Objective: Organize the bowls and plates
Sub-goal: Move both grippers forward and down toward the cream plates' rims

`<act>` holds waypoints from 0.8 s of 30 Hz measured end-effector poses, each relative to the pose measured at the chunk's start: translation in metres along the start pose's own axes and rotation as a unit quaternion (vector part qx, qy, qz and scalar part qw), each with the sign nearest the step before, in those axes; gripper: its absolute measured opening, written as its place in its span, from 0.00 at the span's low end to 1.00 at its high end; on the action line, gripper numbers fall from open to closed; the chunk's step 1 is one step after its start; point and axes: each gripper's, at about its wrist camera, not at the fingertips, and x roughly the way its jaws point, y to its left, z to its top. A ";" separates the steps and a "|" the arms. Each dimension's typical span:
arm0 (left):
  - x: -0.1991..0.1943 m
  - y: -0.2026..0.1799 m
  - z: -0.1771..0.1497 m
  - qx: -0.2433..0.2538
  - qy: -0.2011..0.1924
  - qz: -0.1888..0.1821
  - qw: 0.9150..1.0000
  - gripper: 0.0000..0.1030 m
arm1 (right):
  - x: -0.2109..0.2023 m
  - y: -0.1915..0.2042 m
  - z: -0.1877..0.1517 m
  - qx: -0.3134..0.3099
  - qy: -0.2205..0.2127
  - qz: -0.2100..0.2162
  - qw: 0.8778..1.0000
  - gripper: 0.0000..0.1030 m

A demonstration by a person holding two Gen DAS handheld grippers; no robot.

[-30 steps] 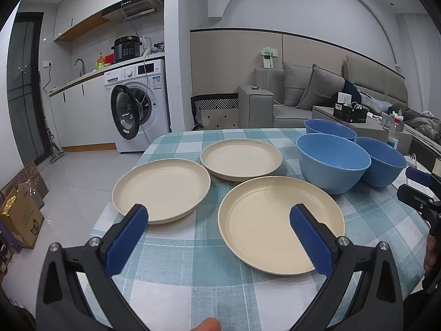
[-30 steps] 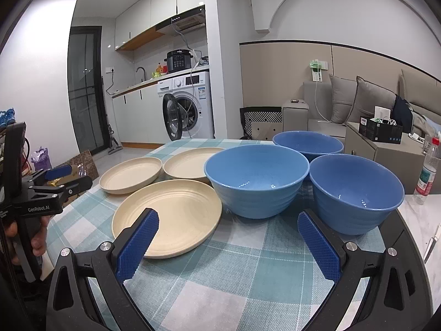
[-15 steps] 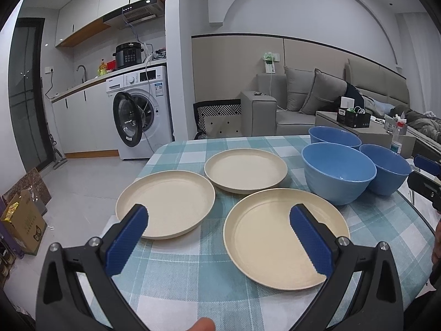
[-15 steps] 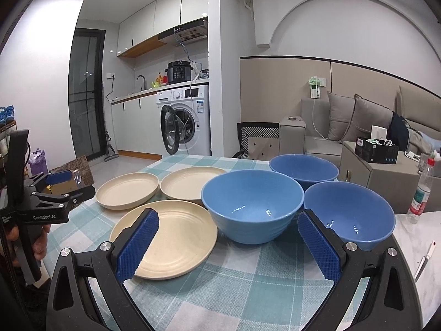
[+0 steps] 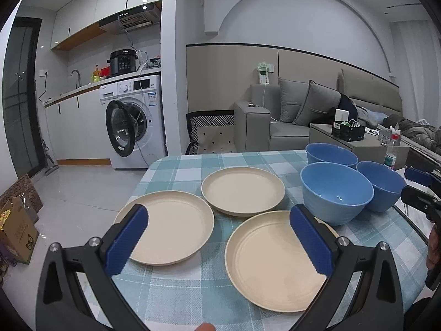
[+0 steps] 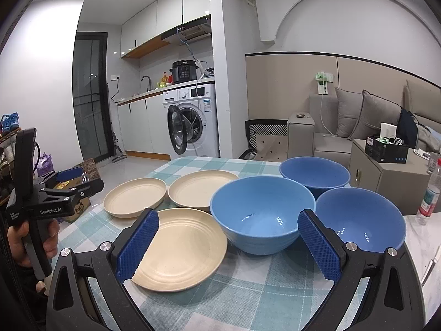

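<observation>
- I am holding my left gripper (image 5: pixel 219 237) above the near edge of the table (image 5: pixel 190 298), its blue fingers (image 5: pixel 126 238) spread wide and gripping nothing.
- I am holding my right gripper (image 6: pixel 226 244) the same way, its fingers (image 6: pixel 317 245) wide apart and empty.
- Three cream plates are lying flat on the checked tablecloth (image 6: pixel 242 289): the near plate (image 5: pixel 275 262) is sitting right in front of my left gripper, the left plate (image 5: pixel 171 231) is lying just beside it, and the far plate (image 5: pixel 242 190) is sitting behind and between the two.
- None of the plates are stacked; the rims are close together, but I cannot tell if they are touching.
- Three blue bowls are standing upright to the right of the plates: the middle bowl (image 6: pixel 261 213) is sitting just beside the near plate, the right bowl (image 6: pixel 363 220) is standing next to it, and the far bowl (image 6: pixel 314 172) is standing behind them both.
- My left hand (image 6: pixel 33 242) is showing at the left edge of the right wrist view, wrapping the handle.
</observation>
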 end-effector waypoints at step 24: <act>0.043 0.007 0.033 0.026 0.012 0.030 0.999 1.00 | 0.051 -0.017 0.047 0.060 0.034 0.025 0.997 1.00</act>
